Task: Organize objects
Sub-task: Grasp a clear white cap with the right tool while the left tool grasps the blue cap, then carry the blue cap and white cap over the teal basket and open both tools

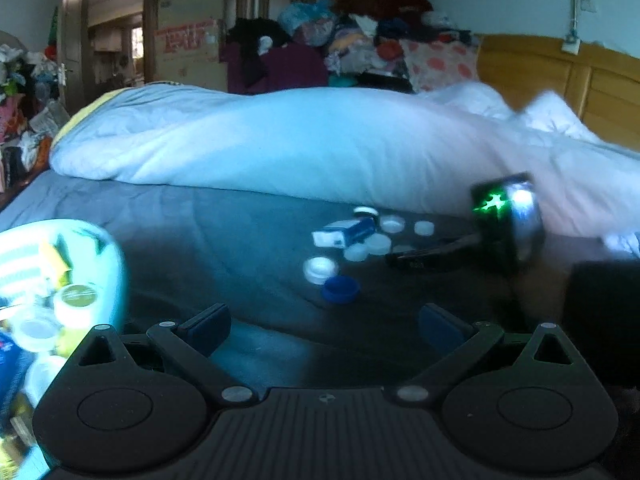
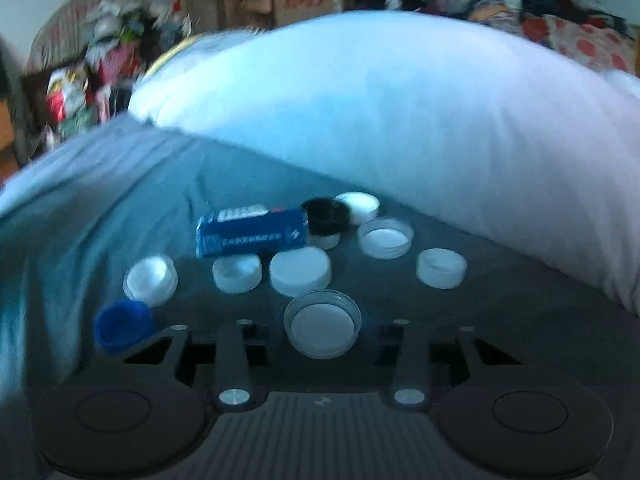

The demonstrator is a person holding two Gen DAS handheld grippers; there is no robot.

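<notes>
Clear lid (image 2: 322, 325) between wide-open right gripper (image 2: 320, 336), left gripper (image 1: 324, 322) open, empty

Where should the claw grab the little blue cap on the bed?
Grab the blue cap by its round side wall, pinching across the rim from above. It lies apart from the blue box, but a white cap sits close behind it, so coming straight down probably avoids bumping that. The right claw is open, with a clear lid between its fingers.
</notes>
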